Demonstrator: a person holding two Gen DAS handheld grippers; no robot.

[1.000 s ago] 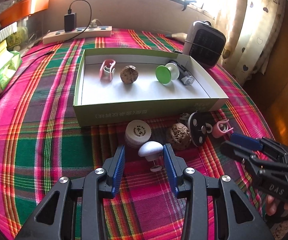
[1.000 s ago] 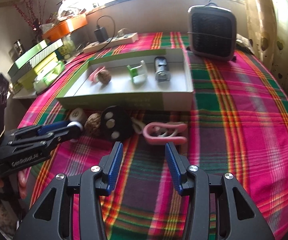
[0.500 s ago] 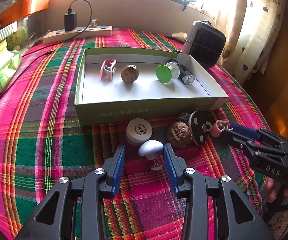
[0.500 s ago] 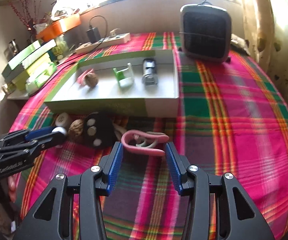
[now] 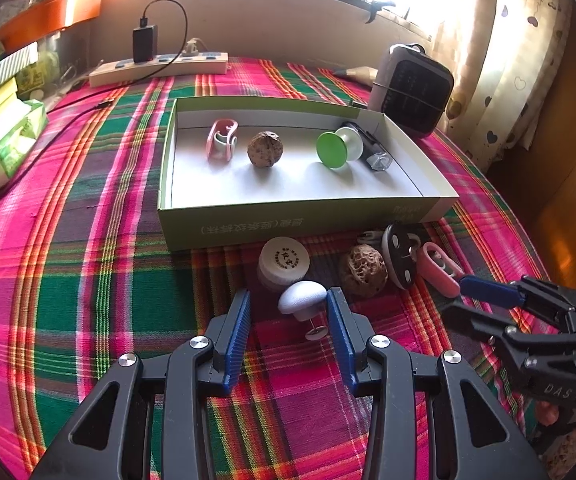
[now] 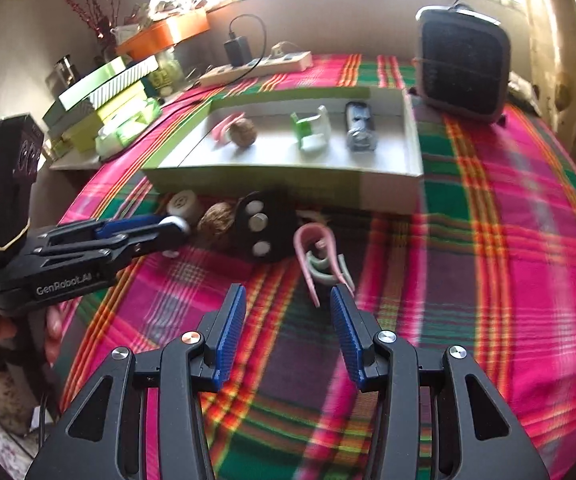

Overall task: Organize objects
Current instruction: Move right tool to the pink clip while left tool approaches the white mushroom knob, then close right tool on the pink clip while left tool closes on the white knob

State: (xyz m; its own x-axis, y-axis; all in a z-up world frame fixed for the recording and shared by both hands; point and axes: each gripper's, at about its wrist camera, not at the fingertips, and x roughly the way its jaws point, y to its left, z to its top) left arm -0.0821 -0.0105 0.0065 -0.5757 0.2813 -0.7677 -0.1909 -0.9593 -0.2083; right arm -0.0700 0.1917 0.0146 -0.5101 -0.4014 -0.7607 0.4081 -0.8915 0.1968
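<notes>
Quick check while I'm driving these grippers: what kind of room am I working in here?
Most likely a home living area, not a lab: a pink-and-green plaid tablecloth, heart-print window curtains, a small grey space heater and a white power strip by the windowsill.

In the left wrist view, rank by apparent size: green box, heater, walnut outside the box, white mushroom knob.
1. green box
2. heater, though farther off
3. and 4. walnut and white mushroom knob: too alike to rank.

Right tongs (image 6: 287, 320) advanced; pink clip (image 6: 319, 258) turned, reaching between fingers.
</notes>
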